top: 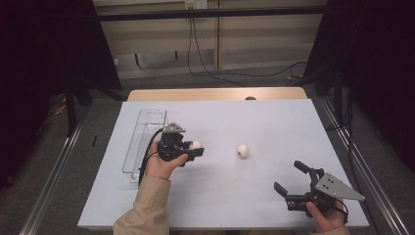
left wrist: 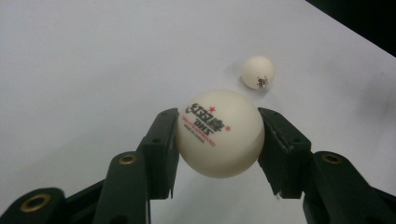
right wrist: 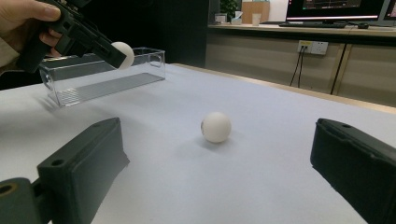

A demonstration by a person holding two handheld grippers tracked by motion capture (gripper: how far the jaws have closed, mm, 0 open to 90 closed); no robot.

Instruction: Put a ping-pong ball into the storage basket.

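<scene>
On the left half of the white table (top: 274,122), the left gripper (top: 195,148) has a white ball (left wrist: 219,133) clamped between its two jaws, lifted off the surface just right of the clear tray (top: 142,128). A second ball (top: 242,150) lies on the table to the right of it, near the middle. At the near right, the right gripper (top: 291,177) rests with jaws spread wide and nothing between them, well apart from both balls.

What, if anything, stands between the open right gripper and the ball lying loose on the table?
Nothing visible does. In the right gripper view the loose ball sits on bare table straight ahead of the right gripper, whose jaws stand wide apart. The left gripper, shut on the other ball, is off to the side near the clear tray.
</scene>
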